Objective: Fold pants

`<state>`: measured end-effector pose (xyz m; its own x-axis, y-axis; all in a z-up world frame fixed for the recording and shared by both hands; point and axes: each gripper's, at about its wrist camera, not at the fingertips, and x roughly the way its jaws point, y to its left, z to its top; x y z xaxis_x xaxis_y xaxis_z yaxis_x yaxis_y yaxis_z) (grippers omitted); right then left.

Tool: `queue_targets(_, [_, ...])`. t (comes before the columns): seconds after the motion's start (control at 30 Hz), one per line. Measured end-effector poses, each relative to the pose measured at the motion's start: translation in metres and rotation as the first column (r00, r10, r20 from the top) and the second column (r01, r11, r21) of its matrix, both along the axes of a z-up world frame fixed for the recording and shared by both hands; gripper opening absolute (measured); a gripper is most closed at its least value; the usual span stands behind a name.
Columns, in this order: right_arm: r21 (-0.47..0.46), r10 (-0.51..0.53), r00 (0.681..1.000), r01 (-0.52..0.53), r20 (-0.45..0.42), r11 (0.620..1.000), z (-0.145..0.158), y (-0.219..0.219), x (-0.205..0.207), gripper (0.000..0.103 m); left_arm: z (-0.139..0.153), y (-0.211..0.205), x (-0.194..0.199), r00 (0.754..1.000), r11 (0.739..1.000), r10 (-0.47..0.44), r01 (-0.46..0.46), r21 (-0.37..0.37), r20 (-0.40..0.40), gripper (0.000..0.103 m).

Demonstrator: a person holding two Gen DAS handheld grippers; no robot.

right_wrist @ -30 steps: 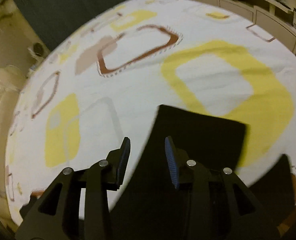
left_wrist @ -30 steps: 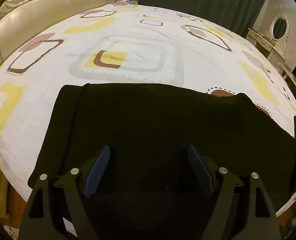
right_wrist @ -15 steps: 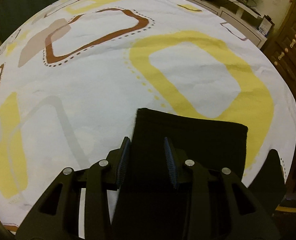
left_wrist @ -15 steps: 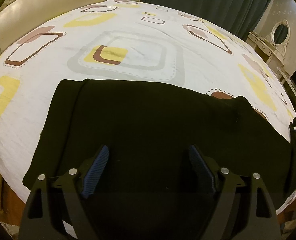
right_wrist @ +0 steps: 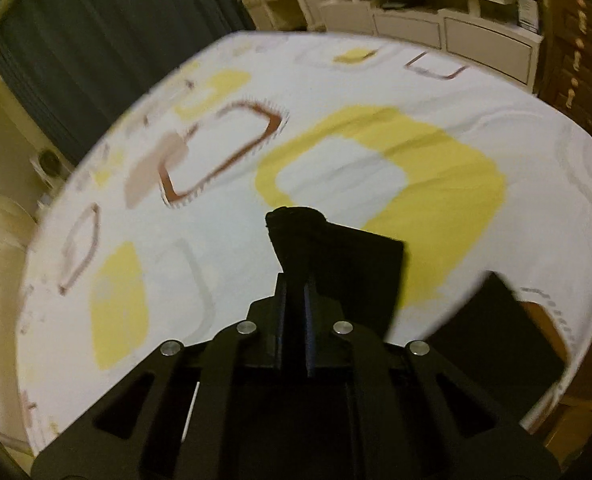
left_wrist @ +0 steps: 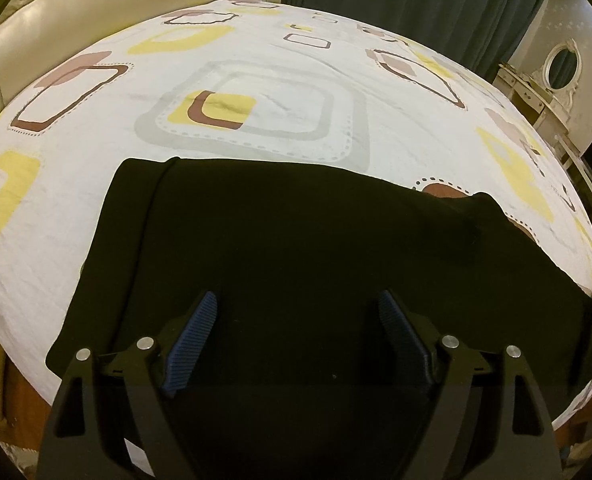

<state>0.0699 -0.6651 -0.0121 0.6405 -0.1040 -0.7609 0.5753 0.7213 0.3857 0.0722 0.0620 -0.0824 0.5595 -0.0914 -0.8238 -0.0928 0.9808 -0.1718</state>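
Note:
Black pants (left_wrist: 296, 248) lie flat across the near side of a bed with a patterned sheet (left_wrist: 264, 92). My left gripper (left_wrist: 297, 316) is open and empty, its blue pads (left_wrist: 194, 340) held wide just above the pants' near part. In the right wrist view my right gripper (right_wrist: 294, 300) is shut on the end of a black pant leg (right_wrist: 355, 268); a bunched bit of cloth sticks up past the fingertips and the leg is lifted off the sheet (right_wrist: 335, 168).
A cream padded headboard (left_wrist: 76, 20) stands at the far left. Dark curtains (left_wrist: 415, 4) hang behind the bed. A white dresser with an oval mirror (left_wrist: 559, 68) is at the right. White cabinets (right_wrist: 435, 24) stand beyond the foot of the bed.
My right gripper closed on the pant leg's end and lifted it, swinging its view. My left gripper stayed open, drifting slightly over the pants.

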Motion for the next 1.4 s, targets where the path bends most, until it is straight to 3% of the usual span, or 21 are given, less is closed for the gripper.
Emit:
queue_targets(0.1, [0.047, -0.044, 0.996, 0.041, 0.080, 0.998, 0.009, -0.022, -0.052, 0.006, 0.000, 0.000, 0.000, 1.000, 1.000, 0.000, 0.000, 0.000, 0.001, 0.082])
queue_targets(0.23, [0.127, -0.096, 0.987, 0.079, 0.131, 0.989, -0.002, -0.044, -0.107, 0.006, 0.000, -0.001, -0.001, 1.000, 1.000, -0.001, 0.001, 0.007, 0.002, 0.082])
queue_targets(0.37, [0.182, -0.137, 0.980, 0.110, 0.145, 0.977, -0.031, -0.055, -0.143, 0.006, 0.001, -0.002, -0.002, 1.000, 1.000, -0.006, 0.006, 0.012, 0.005, 0.082])
queue_targets(0.47, [0.273, -0.190, 0.971, 0.146, 0.143, 0.951, -0.065, -0.065, -0.160, 0.006, 0.000, -0.003, -0.003, 1.000, 1.000, -0.010, 0.010, 0.020, 0.006, 0.082])
queue_targets(0.67, [0.377, -0.234, 0.961, 0.165, 0.146, 0.912, -0.101, -0.068, -0.169, 0.008, 0.000, -0.004, -0.003, 1.000, 1.000, -0.011, 0.011, 0.026, 0.008, 0.082])
queue_targets(0.77, [0.390, -0.240, 0.957, 0.161, 0.164, 0.907, -0.103, -0.071, -0.171, 0.015, 0.000, -0.004, -0.003, 1.000, 1.000, -0.011, 0.011, 0.027, 0.008, 0.082])
queue_targets(0.83, [0.397, -0.249, 0.952, 0.162, 0.179, 0.903, -0.103, -0.073, -0.172, 0.027, 0.000, -0.004, -0.003, 1.000, 1.000, -0.011, 0.011, 0.029, 0.009, 0.082])
queue_targets(1.0, [0.417, -0.258, 0.947, 0.160, 0.191, 0.895, -0.106, -0.080, -0.174, 0.027, 0.000, -0.005, -0.004, 1.000, 0.999, -0.012, 0.012, 0.038, 0.011, 0.082])
queue_targets(1.1, [0.427, -0.265, 0.944, 0.160, 0.198, 0.890, -0.106, -0.085, -0.179, 0.027, 0.000, -0.006, -0.003, 1.000, 0.999, -0.012, 0.012, 0.038, 0.012, 0.082])
queue_targets(1.2, [0.402, -0.233, 0.959, 0.152, 0.162, 0.903, -0.106, -0.087, -0.175, 0.007, 0.000, -0.006, -0.003, 1.000, 0.999, -0.013, 0.013, 0.039, 0.013, 0.082])
queue_targets(1.4, [0.362, -0.228, 0.953, 0.145, 0.198, 0.921, -0.098, -0.088, -0.190, 0.006, -0.001, -0.006, -0.004, 1.000, 0.999, -0.015, 0.014, 0.040, 0.013, 0.082])
